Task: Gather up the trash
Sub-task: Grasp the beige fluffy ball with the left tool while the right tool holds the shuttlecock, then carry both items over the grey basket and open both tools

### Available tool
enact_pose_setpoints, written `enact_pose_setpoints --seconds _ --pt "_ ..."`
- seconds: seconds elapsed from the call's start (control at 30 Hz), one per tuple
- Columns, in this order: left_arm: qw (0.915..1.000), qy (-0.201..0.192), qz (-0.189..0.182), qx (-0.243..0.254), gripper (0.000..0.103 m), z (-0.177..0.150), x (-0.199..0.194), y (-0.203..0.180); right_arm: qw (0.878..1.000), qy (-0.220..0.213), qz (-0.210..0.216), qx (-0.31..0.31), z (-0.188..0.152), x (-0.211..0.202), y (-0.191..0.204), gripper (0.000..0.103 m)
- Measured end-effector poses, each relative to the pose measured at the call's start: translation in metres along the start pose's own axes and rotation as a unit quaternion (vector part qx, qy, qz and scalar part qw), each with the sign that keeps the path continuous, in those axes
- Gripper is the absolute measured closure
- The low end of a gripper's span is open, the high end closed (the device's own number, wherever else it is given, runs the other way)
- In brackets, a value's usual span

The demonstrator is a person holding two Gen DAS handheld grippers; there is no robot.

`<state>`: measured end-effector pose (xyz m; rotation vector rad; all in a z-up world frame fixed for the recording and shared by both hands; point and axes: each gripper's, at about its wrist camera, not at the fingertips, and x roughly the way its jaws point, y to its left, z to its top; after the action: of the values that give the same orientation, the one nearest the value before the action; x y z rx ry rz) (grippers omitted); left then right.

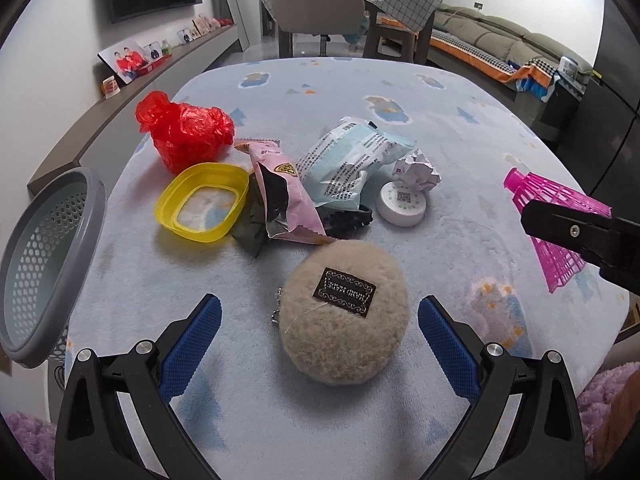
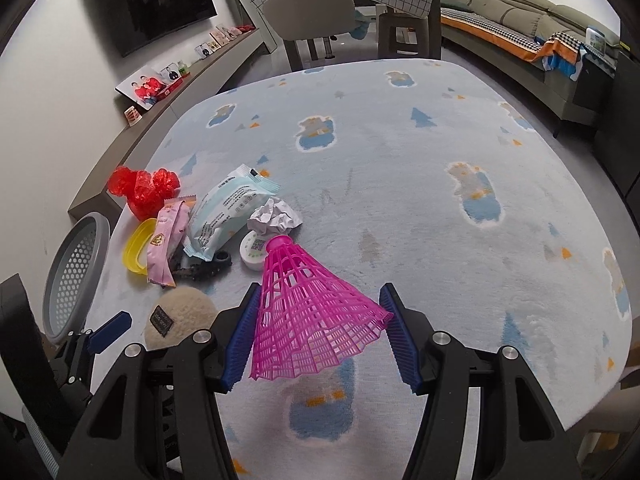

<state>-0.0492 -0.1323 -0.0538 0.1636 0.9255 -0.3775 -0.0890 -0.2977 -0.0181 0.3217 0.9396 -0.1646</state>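
A pile of trash lies on the blue carpeted table [image 1: 460,128]: a red plastic bag [image 1: 184,130], a yellow lid [image 1: 202,202], a pink wrapper [image 1: 280,204], a pale blue wipes packet [image 1: 348,160], crumpled paper [image 1: 416,170] and a white round cap [image 1: 402,204]. A beige fluffy pouch [image 1: 344,322] lies between the fingers of my open left gripper [image 1: 320,324]. My right gripper [image 2: 320,322] holds a pink plastic shuttlecock [image 2: 308,312] between its blue pads, above the table. The shuttlecock also shows in the left wrist view [image 1: 552,216].
A grey perforated bin [image 1: 44,260] stands off the table's left edge; it also shows in the right wrist view [image 2: 74,268]. A shelf with photo frames [image 1: 128,60] runs along the left wall. A chair [image 1: 320,12] and sofa [image 1: 520,44] stand beyond the table.
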Motion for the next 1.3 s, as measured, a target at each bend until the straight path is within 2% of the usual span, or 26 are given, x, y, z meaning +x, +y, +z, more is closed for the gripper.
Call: enact_pose_setpoints --seconds 0.17,0.2,0.23,0.33,0.4,0.6,0.73,0.93,1.1,1.3 --pt "1.0 0.003 0.003 0.0 0.008 0.002 0.008 -0.002 1.0 0.004 0.003 0.003 -0.001 0.001 -0.002 0.045" --pt "1.0 0.003 0.004 0.004 0.013 0.002 0.009 -0.003 1.0 0.004 0.004 0.004 -0.001 0.001 -0.002 0.045" --pt "0.9999 0.006 0.003 0.01 0.023 0.001 0.011 -0.004 1.0 0.005 0.005 0.005 -0.001 0.001 -0.003 0.045" --pt "0.9993 0.018 -0.028 0.016 0.042 -0.001 0.014 -0.006 1.0 0.006 0.008 0.004 -0.001 0.001 -0.002 0.045" --pt "0.9992 0.015 -0.03 0.022 0.044 -0.004 0.012 -0.007 1.0 0.005 0.009 0.003 -0.002 0.001 -0.001 0.045" --pt "0.9991 0.013 -0.035 0.022 0.045 -0.01 -0.001 -0.001 1.0 0.004 0.012 -0.002 -0.003 0.0 0.003 0.045" --pt "0.9993 -0.005 -0.036 0.009 0.045 -0.01 -0.023 0.01 1.0 0.005 0.014 -0.011 -0.005 0.0 0.01 0.045" --pt "0.9991 -0.038 -0.017 -0.011 0.045 0.006 -0.057 0.04 0.999 0.003 0.033 -0.035 -0.005 -0.005 0.034 0.045" --pt "0.9967 -0.073 0.028 -0.022 0.045 0.017 -0.083 0.082 0.997 -0.007 0.039 -0.064 0.002 -0.01 0.066 0.045" --pt "0.991 -0.081 0.086 -0.063 0.045 0.025 -0.096 0.149 0.993 -0.009 0.061 -0.098 0.016 -0.009 0.11 0.045"
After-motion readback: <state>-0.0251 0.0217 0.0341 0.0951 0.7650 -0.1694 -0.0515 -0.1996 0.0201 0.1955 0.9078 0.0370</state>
